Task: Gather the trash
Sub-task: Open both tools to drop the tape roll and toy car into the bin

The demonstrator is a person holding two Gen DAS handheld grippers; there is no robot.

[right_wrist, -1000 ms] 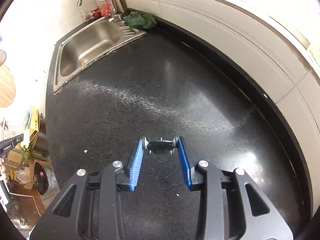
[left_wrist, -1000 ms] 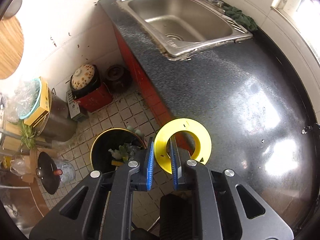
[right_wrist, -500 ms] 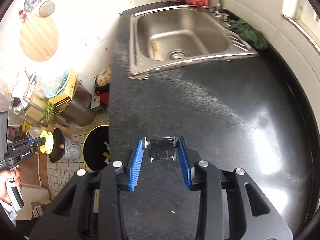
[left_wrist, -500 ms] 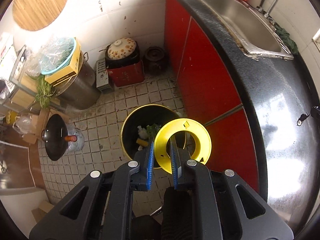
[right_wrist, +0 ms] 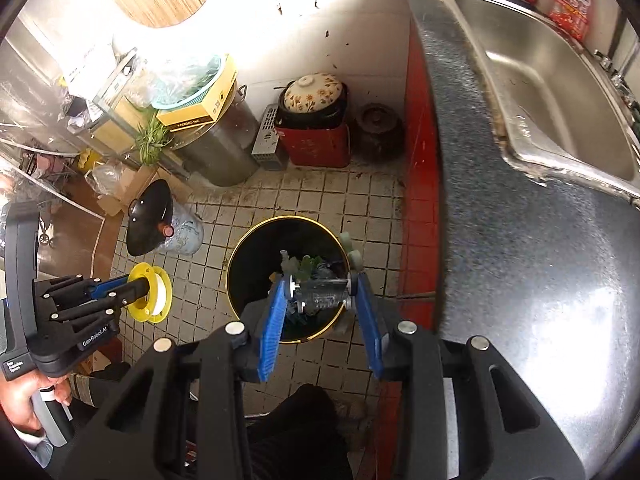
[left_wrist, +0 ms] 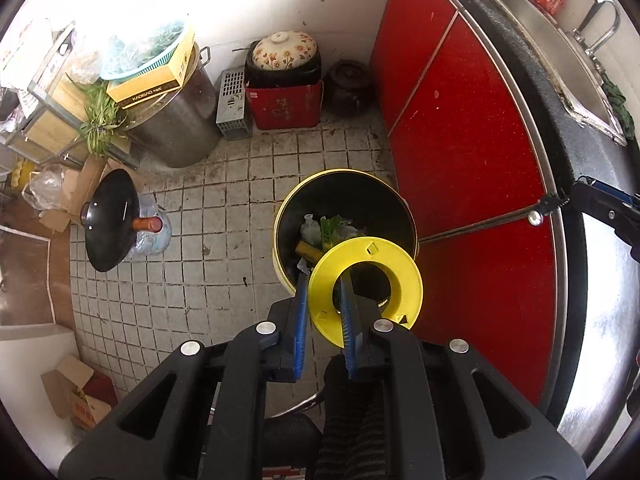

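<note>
A yellow reel (left_wrist: pixel 366 280) hangs in my left gripper (left_wrist: pixel 323 284), whose blue pads are shut on its flange. It hovers over the near rim of a black, gold-rimmed trash bin (left_wrist: pixel 340 171) on the tiled floor. The bin holds green and white scraps (left_wrist: pixel 328 228). My right gripper (right_wrist: pixel 320 286) is shut on a small dark piece with white end caps (right_wrist: pixel 320 294), right above the bin (right_wrist: pixel 260 256). In the right wrist view the left gripper (right_wrist: pixel 132 284) and its reel (right_wrist: pixel 150 294) are left of the bin. The right gripper's tip (left_wrist: pixel 560 200) shows at the counter edge.
Red cabinet doors (left_wrist: pixel 460 140) under a dark counter (right_wrist: pixel 520 240) with a steel sink (right_wrist: pixel 552 80) stand right of the bin. A steel pot (left_wrist: pixel 176 128), a red box (left_wrist: pixel 284 106), a dark jar (left_wrist: pixel 348 88) and a black lid on a bottle (left_wrist: pixel 108 224) line the floor. A hand (right_wrist: pixel 24 412) holds the left gripper.
Both grippers have swung off the counter to above the floor and the bin, rolling as they went. Each keeps the same thing in its grip.
</note>
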